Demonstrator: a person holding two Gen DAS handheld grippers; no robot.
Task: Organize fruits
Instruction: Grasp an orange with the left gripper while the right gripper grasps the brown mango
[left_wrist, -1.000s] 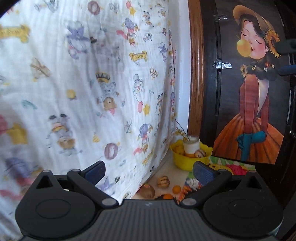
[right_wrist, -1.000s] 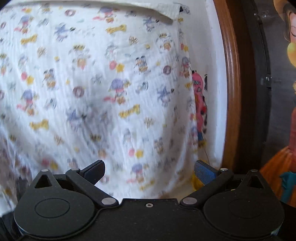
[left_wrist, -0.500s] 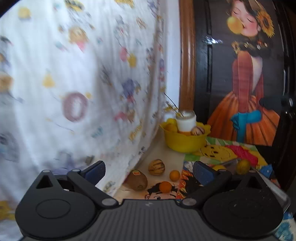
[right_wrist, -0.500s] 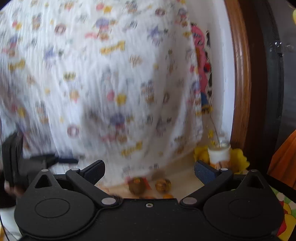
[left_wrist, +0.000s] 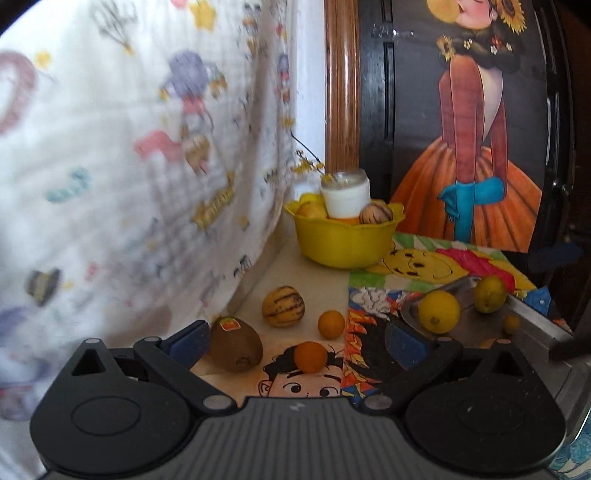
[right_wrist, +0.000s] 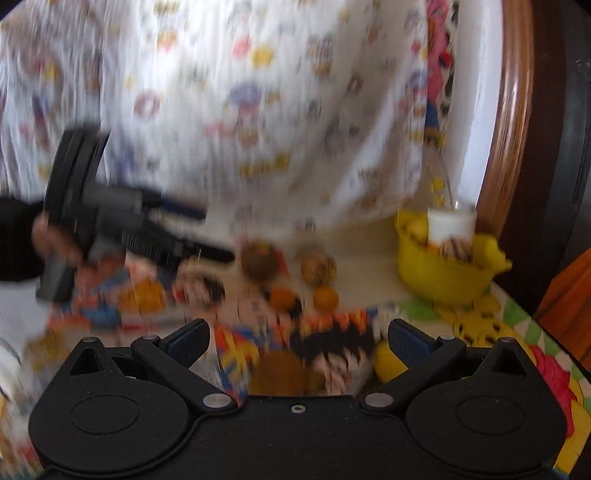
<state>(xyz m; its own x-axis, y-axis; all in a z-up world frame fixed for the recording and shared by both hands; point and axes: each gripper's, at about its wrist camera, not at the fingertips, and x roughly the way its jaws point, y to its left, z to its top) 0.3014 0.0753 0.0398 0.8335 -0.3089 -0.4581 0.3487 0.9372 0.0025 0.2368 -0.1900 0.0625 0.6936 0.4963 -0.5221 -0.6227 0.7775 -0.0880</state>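
Fruits lie loose on the tabletop (left_wrist: 295, 273): from the left wrist we see a kiwi (left_wrist: 236, 349) at 7 o'clock by our wide-open, empty left gripper (left_wrist: 295, 341). From the right wrist, blurred, our right gripper (right_wrist: 297, 338) is equally open, empty. We judge we're approaching; next, straddle one fruit.

No text is showing clearly enough to read; the sticker (left_wrist: 229, 324) on the kiwi (left_wrist: 236, 349) is staying illegible.

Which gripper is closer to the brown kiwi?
Left. The left gripper has the kiwi right beside its left finger. The right gripper is farther back, with the oranges between it and the kiwi.
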